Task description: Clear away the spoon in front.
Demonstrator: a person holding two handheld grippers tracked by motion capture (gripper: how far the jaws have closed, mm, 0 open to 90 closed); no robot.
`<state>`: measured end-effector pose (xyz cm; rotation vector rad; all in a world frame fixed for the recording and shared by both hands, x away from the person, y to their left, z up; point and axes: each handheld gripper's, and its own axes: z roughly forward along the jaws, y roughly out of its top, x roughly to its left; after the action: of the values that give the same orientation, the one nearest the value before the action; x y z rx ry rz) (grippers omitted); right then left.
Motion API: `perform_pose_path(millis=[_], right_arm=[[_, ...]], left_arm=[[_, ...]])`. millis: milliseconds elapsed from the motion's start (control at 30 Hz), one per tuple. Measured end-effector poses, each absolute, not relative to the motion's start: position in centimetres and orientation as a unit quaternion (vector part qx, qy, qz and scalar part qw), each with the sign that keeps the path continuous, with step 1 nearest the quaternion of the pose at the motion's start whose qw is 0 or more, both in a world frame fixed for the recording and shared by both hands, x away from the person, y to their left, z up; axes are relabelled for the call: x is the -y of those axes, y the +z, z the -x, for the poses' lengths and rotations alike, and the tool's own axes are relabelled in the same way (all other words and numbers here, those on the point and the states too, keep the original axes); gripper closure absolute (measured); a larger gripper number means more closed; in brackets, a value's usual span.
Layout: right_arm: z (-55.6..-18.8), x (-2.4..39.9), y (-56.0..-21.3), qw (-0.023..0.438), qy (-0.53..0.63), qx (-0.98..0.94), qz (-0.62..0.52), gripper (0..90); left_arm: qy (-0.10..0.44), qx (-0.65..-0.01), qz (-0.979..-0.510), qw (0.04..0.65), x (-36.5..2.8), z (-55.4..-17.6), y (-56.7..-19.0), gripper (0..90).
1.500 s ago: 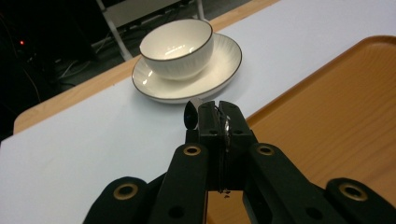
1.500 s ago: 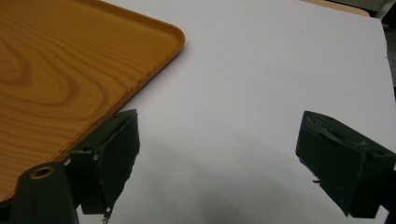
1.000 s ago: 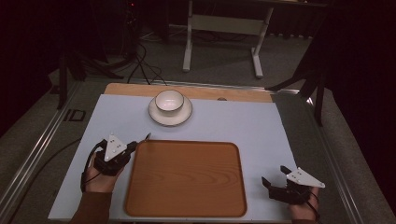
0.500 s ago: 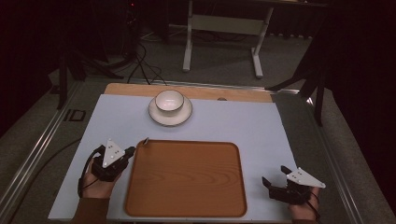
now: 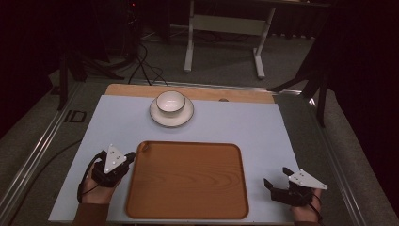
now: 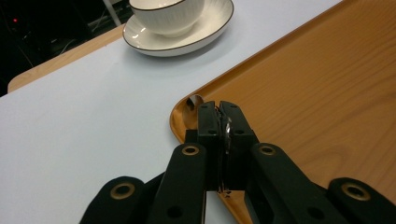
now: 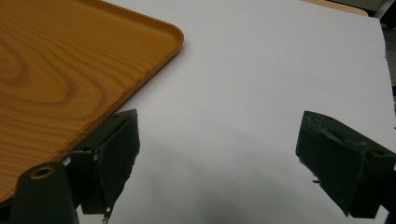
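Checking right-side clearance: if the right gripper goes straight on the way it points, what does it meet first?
Probably nothing. In its own view the right gripper, fingers open, points over bare white mat; the tray lies off to its left. The way looks free to the mat's far edge, though depth is unclear.

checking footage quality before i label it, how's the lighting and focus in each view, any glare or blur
High view: dim, room beyond the table nearly black, pale blue table mat evenly lit, slightly soft. Left gripper view: the closed black left tongs look sharp, the white ribbed bowl on its white saucer is softer, with mild sheen on the orange-brown wooden tray. Right gripper view: the near right tongs look blurry and cast a soft shadow on the mat.
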<state>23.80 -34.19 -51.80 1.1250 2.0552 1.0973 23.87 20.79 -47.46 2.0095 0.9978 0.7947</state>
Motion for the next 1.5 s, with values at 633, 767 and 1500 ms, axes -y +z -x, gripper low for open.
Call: perform_pose_path(millis=[633, 767, 1500], right_arm=[[-23.8, 34.1, -51.8, 0.273, 0.405, -0.766, -0.417, 13.4], [-23.9, 34.1, -51.9, 0.272, 0.404, -0.767, -0.417, 13.4], [-23.9, 34.1, -51.9, 0.272, 0.403, -0.768, -0.416, 13.4]], left_arm=[[0.298, -0.396, -0.785, 0.373, -20.3, -22.4, -48.8, 75.5], [0.294, -0.394, -0.787, 0.372, -20.1, -21.9, -49.1, 74.0], [0.274, -0.384, -0.799, 0.372, -19.2, -19.9, -49.7, 65.5]])
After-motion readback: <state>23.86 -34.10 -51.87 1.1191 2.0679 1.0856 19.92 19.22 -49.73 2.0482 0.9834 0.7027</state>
